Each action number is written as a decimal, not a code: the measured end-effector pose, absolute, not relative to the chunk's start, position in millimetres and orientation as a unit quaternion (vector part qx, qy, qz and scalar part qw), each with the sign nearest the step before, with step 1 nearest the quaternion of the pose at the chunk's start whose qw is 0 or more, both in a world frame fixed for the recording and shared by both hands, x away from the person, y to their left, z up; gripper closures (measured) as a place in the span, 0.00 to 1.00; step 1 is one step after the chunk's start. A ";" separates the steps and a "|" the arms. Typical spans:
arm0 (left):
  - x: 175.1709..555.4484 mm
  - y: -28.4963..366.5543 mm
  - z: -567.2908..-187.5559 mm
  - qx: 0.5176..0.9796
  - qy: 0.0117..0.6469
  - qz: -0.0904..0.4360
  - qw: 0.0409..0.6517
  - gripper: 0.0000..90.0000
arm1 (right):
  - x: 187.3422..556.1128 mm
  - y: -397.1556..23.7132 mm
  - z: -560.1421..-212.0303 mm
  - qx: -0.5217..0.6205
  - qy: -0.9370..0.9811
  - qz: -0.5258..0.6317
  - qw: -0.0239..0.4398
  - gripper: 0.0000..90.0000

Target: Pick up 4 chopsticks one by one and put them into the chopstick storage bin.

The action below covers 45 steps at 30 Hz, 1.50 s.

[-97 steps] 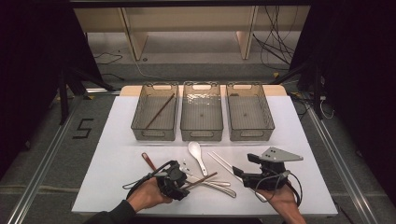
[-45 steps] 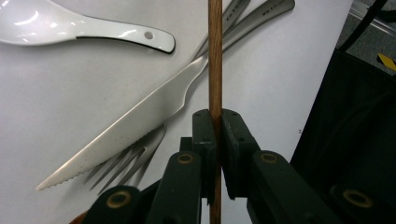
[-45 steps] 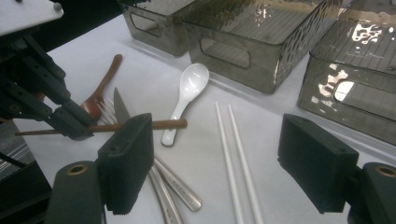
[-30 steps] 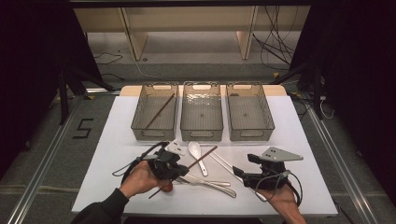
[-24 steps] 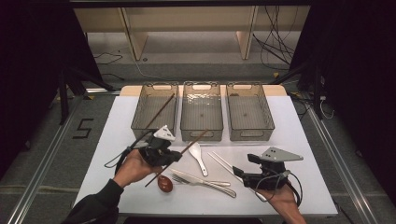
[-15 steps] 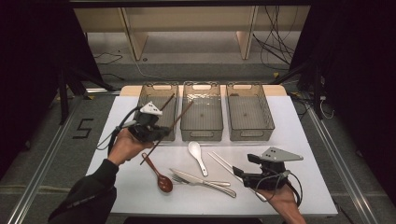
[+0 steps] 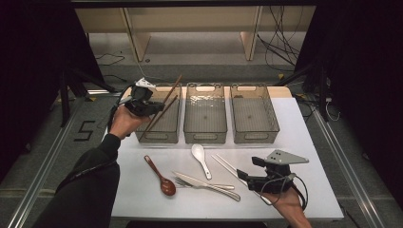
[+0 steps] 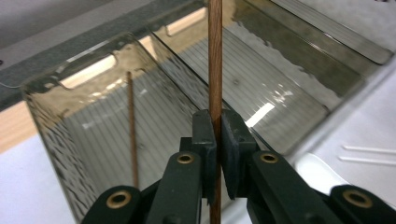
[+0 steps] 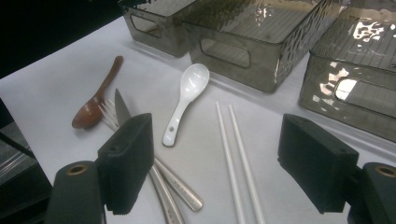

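Left tool [image 8: 215, 140]: slender brown wooden chopstick [image 8: 215, 56]

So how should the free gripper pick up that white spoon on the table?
Best guess: grip the white spoon by its thin handle, coming straight down from above with the open right gripper. It lies flat on the table, bowl toward the middle bin, so the jaws should straddle the handle from either side. The bowl looks too wide and rounded to pinch firmly.

Your left gripper [image 7: 151, 107] holds a chopstick [image 7: 160, 107] over the left bin [image 7: 161, 134], where another chopstick [image 8: 132, 126] lies. Before the middle bin [image 7: 205, 137] lie a soup spoon [image 7: 200, 158], fork [image 7: 204, 184] and knife [image 7: 190, 179]; left of them, a wooden spoon [image 7: 160, 176].
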<state>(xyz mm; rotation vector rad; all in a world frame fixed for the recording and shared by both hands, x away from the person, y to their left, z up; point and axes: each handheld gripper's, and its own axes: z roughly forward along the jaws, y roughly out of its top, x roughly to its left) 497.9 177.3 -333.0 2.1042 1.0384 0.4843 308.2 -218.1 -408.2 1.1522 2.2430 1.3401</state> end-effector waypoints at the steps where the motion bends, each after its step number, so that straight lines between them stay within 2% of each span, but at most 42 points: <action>1: 501.2 177.9 -332.2 0.816 0.407 0.190 0.363 0.94 | 308.3 -218.0 -408.3 0.399 0.778 0.464 0.142 0.31; 16: 536.0 196.8 -343.4 0.791 0.434 0.207 0.378 0.94 | 308.2 -219.2 -408.0 0.397 0.777 0.466 0.142 0.31; 34: 549.4 206.8 -360.7 0.768 0.458 0.237 0.379 0.94 | 308.5 -218.3 -408.6 0.398 0.778 0.466 0.137 0.31; 45: 549.7 203.9 -377.8 0.779 0.447 0.237 0.370 0.93 | 308.6 -217.7 -409.2 0.398 0.779 0.466 0.136 0.31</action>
